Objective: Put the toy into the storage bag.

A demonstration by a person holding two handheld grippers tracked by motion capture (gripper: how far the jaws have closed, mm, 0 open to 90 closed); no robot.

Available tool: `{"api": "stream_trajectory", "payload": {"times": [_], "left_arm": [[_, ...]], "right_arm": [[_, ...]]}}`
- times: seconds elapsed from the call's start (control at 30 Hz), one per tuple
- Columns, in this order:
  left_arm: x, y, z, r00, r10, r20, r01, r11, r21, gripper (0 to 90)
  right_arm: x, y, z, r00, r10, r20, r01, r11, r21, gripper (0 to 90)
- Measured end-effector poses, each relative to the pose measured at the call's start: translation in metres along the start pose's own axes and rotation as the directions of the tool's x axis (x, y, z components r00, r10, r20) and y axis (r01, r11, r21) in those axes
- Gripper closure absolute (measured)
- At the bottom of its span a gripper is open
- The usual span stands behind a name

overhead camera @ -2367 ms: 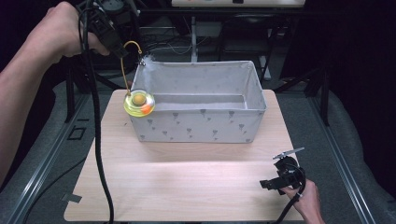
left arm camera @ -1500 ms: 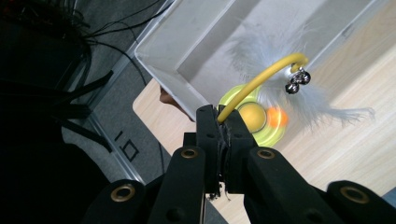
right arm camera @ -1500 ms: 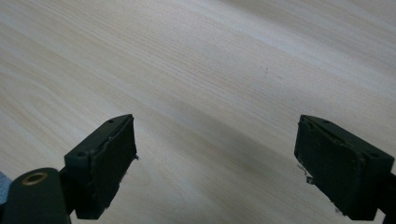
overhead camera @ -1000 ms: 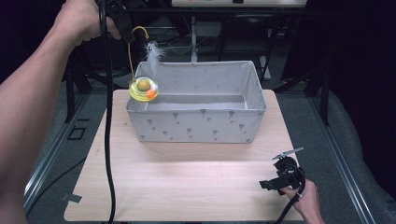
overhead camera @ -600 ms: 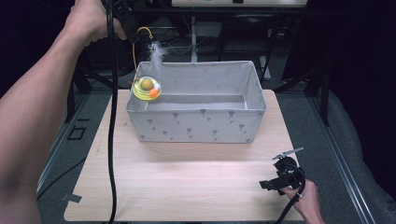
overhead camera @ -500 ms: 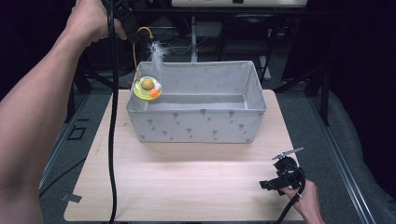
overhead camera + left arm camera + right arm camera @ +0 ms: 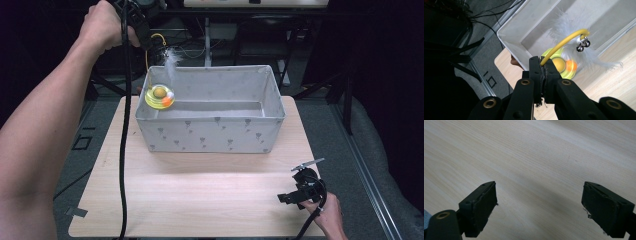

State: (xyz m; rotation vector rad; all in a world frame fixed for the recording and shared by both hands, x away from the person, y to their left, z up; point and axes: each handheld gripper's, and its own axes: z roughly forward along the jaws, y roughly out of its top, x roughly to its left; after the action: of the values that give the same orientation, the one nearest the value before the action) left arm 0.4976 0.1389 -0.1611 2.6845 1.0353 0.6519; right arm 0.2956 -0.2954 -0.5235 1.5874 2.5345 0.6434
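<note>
Left tool, upper left of the high view: jaws pressed together on the thin yellow wire of a cat toy, clamped near the wire's lower end as seen in the left gripper view. Hanging off that wire: white feather and small bells at the curled tip, with the yellow-green disc and its orange ball below. Disc placed over the upper left corner of the grey fabric bin, just inside the rim in the high view, not clearly resting on the bin floor. Relation that matters for the coming move: toy directly below and slightly right of the left tool in the frame, wire running up from the disc to the jaws, open bin interior stretching right toward frame centre. Probably a short drop, then a release, to leave the toy inside; feather and bells likely to snag the rim if lowered too close to the wall. Right tool, lower right of the high view: jaws wide apart, nothing between them, parked low over the bare wooden bench, well apart from bin and toy. Left hand far nearer the work.
</note>
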Motion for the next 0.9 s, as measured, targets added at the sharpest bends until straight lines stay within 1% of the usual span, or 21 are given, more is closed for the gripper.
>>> {"api": "stream_trajectory", "payload": {"times": [0.03, 0.2, 0.23, 0.3, 0.47, 0.53, 0.57, 0.63, 0.7, 0.73, 0.77, 0.87, 0.9], "left_arm": [[0.001, 0.000, 0.002, 1.0000, -0.007, 0.006, 0.007, 1.0000, 0.001, 87.9], [0.000, 0.001, 0.007, 1.0000, -0.007, 0.005, 0.007, 1.0000, -0.003, 87.9], [-0.001, 0.001, 0.010, 0.9999, -0.006, 0.013, 0.006, 1.0000, -0.002, 87.9], [-0.002, 0.002, 0.014, 0.9999, -0.002, 0.010, 0.002, 1.0000, 0.006, 87.8], [-0.003, 0.002, 0.025, 0.9996, -0.008, 0.026, 0.008, 0.9999, 0.008, 87.8], [-0.005, 0.001, 0.031, 0.9993, -0.007, 0.035, 0.007, 0.9998, 0.018, 87.9], [-0.006, 0.001, 0.033, 0.9995, -0.002, 0.033, 0.001, 0.9997, 0.023, 87.9], [-0.007, 0.001, 0.036, 0.9991, -0.006, 0.041, 0.005, 0.9997, 0.023, 87.9], [-0.008, 0.000, 0.042, 0.9988, -0.005, 0.049, 0.004, 0.9997, 0.022, 87.9], [-0.008, 0.000, 0.042, 0.9988, -0.005, 0.049, 0.004, 0.9997, 0.022, 87.8], [-0.010, -0.001, 0.046, 0.9986, -0.005, 0.053, 0.003, 0.9997, 0.026, 87.8], [-0.011, -0.003, 0.050, 0.9979, -0.012, 0.063, 0.010, 0.9995, 0.031, 87.9], [-0.011, -0.006, 0.056, 0.9975, -0.013, 0.069, 0.011, 0.9994, 0.034, 87.9]], "right_arm": [[0.000, 0.000, 0.000, 1.0000, 0.000, -0.002, 0.000, 1.000, 0.001, 12.5], [0.000, 0.000, 0.000, 1.0000, -0.005, -0.006, 0.005, 1.000, 0.004, 12.5], [0.000, 0.000, 0.000, 1.0000, -0.005, -0.007, 0.005, 1.000, 0.005, 12.5], [0.000, 0.000, 0.000, 1.0000, -0.003, -0.005, 0.003, 1.000, 0.003, 12.5], [0.000, 0.000, 0.000, 1.0000, -0.004, -0.007, 0.004, 1.000, 0.003, 12.6], [0.000, 0.000, 0.000, 1.0000, -0.002, -0.008, 0.002, 1.000, 0.003, 12.6], [0.000, 0.000, 0.000, 1.0000, 0.000, -0.007, 0.000, 1.000, 0.002, 12.6], [0.000, 0.000, 0.000, 1.0000, 0.000, -0.007, 0.000, 1.000, 0.007, 12.7], [0.001, -0.001, 0.000, 0.9999, 0.005, -0.014, -0.005, 1.000, 0.001, 12.7], [0.001, -0.001, 0.000, 0.9999, 0.006, -0.014, -0.006, 1.000, -0.001, 12.7], [0.001, -0.001, 0.000, 0.9997, 0.009, -0.022, -0.009, 1.000, -0.007, 12.8], [0.001, -0.001, 0.000, 0.9997, 0.010, -0.023, -0.010, 1.000, -0.006, 12.8], [0.001, -0.001, 0.000, 0.9997, 0.009, -0.022, -0.009, 1.000, -0.008, 12.7]]}}
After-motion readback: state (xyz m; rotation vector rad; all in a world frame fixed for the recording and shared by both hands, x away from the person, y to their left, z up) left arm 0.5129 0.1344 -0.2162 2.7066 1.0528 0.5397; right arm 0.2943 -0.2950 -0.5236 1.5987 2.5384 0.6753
